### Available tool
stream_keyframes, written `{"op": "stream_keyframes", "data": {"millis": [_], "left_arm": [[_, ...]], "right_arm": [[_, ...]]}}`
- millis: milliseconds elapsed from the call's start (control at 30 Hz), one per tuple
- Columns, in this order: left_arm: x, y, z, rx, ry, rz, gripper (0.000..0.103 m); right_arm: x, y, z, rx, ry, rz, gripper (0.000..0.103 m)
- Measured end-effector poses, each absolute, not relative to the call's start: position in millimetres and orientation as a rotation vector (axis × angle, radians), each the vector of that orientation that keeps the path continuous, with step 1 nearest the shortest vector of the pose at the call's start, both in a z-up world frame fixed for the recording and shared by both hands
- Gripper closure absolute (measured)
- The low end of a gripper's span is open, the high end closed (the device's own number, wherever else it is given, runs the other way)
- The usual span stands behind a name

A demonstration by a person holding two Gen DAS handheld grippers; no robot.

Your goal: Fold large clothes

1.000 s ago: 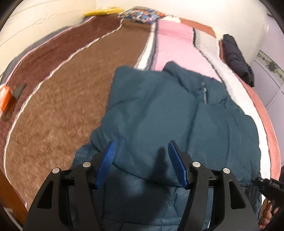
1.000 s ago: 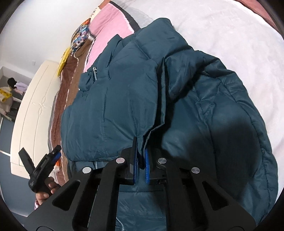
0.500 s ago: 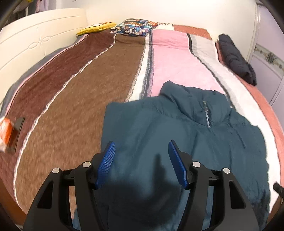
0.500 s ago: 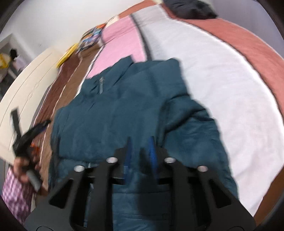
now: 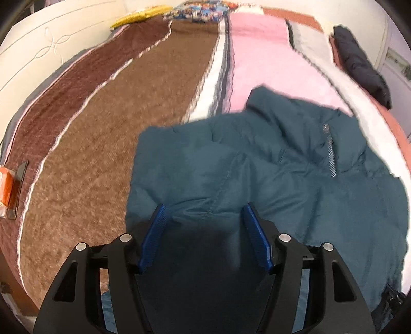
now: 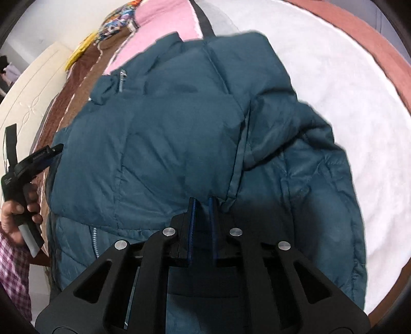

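Note:
A teal puffer jacket lies on the bed with its sleeves folded in over the body and its zipped collar at the far end. My left gripper hovers open over the jacket's near left part, with nothing between its blue pads. In the right wrist view the jacket fills the middle. My right gripper hangs just above the folded sleeve's edge, its jaws a narrow gap apart and pinching nothing. A hand holds the left gripper at the jacket's left edge.
A striped blanket in brown, pink, white and rust covers the bed. A dark garment lies at the far right edge. An orange packet sits at the left edge. Pillows and a cream bed board lie beyond.
My right gripper has let go of the jacket fold it pinched a second ago and its jaws stand slightly apart. The left gripper has shifted sideways over the jacket, still open.

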State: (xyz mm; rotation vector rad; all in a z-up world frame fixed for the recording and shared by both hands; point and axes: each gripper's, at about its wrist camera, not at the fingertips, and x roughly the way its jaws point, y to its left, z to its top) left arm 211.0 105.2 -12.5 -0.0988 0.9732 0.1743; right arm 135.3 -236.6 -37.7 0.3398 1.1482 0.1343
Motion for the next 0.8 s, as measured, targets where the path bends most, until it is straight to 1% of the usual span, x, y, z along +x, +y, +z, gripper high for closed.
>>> {"op": "stream_keyframes", "data": {"millis": [100,233,267,333,367,400,533,700,800], "left_arm": [[189.3,110.1,13.6,-0.135,0.912,0.136,0.041],[147.5,120.8,39.0,-0.144,0.88,0.093,0.041],[139.6,123.4,41.6,-0.141,0.88,0.089,0.041],[109.1,132.8,46.9,-0.138,0.881,0.075,0.041],[97.9,136.4,47.9,-0.139,0.883,0.076,0.041],[88.3,140.3,48.8,-0.144,0.884,0.077,0.041],[35.0,162.9,42.1,-0.223,0.904,0.101,0.041],[-19.6,186.7,17.3,-0.364,0.974,0.152,0.041],[-40.2,193.2,9.8,-0.358,1.004,0.192,0.041]], "right_arm": [[128.1,-244.2,-19.9,0.34,1.098,0.15,0.09],[106.8,-266.7,4.7,0.343,1.044,0.157,0.089],[98.7,-274.2,9.7,0.345,1.037,0.159,0.087],[86.7,-283.5,16.3,0.34,1.03,0.154,0.077],[75.9,-290.7,18.8,0.335,1.029,0.144,0.075],[66.7,-295.8,19.9,0.333,1.031,0.138,0.073],[32.6,-307.3,18.3,0.325,1.057,0.114,0.072],[5.9,-314.0,11.1,0.326,1.093,0.097,0.071],[-8.6,-317.4,10.9,0.321,1.098,0.099,0.07]]}}
